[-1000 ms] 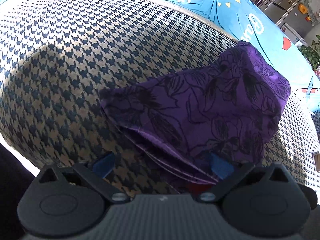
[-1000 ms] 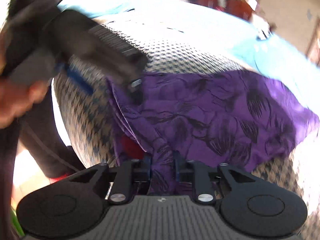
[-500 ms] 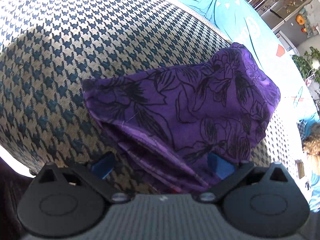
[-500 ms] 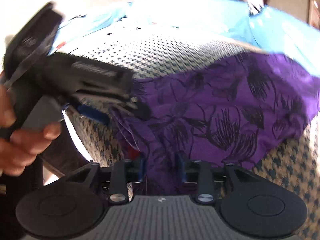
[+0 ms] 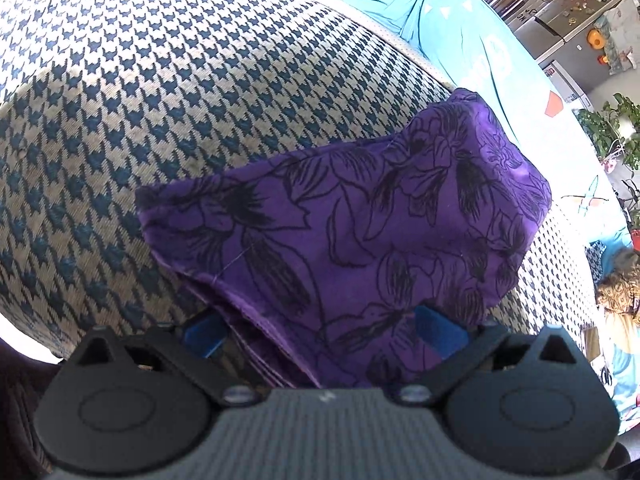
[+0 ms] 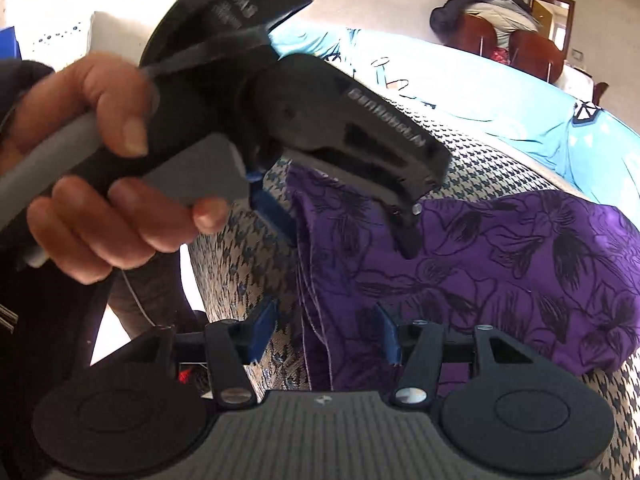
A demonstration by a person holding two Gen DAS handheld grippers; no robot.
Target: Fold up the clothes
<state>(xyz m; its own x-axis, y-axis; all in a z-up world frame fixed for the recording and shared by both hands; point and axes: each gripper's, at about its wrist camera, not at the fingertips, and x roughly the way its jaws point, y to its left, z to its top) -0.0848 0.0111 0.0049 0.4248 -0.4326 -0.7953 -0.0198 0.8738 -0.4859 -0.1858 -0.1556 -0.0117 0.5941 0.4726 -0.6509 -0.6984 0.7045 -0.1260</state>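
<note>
A home living area, magnet-covered fridge (image 5: pixel 568 20), leafy houseplants (image 5: pixel 608 132), houndstooth upholstery (image 5: pixel 200 80), wooden chairs (image 6: pixel 516 48)

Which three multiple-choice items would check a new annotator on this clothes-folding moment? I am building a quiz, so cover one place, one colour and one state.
1. Where does the purple floral garment lie?
A. on the houndstooth-covered surface
B. on the turquoise sheet
C. on the floor

2. What colour are the pads of the right gripper?
A. red
B. blue
C. white

3. How does the left gripper stand?
A. shut on the garment
B. shut on nothing
C. open, garment edge lying between its fingers

Answers: 1 A, houndstooth pattern shows around the garment; 2 B, both pads show blue in the right wrist view; 3 C, its blue pads stand wide apart beside the cloth.
</note>
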